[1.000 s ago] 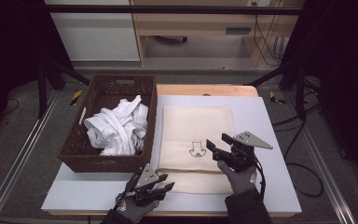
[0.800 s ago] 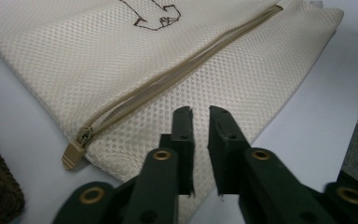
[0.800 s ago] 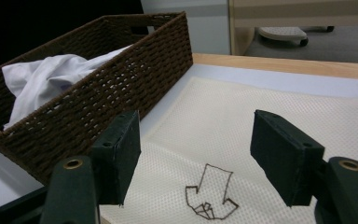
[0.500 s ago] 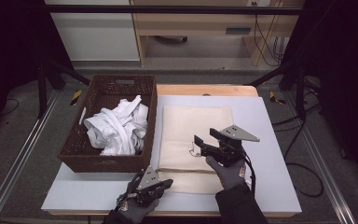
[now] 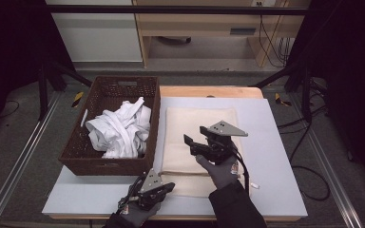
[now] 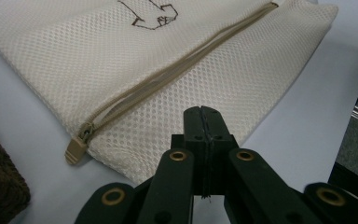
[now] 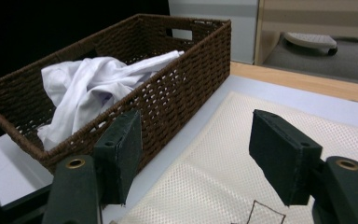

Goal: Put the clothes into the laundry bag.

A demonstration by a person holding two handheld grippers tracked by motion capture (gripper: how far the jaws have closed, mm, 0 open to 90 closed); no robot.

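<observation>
Right tool (image 5: 193,143) rose, spread; left tool (image 5: 167,187) just closed empty; mesh bag (image 5: 190,128) lies lengthwise.

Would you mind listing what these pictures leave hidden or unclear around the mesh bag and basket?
- Drawing on the mesh bag: cut off by the top edge in the left gripper view, by the bottom edge in the right gripper view; the right gripper covers it from above.
- Whether the left gripper, jaws shut, pinches the bag's edge: its own jaws hide the contact.
- Basket bottom: white cloth covers it.

Grey floor (image 5: 24,156), wooden desk (image 5: 204,28), dark curtains (image 5: 9,33) at sides
</observation>
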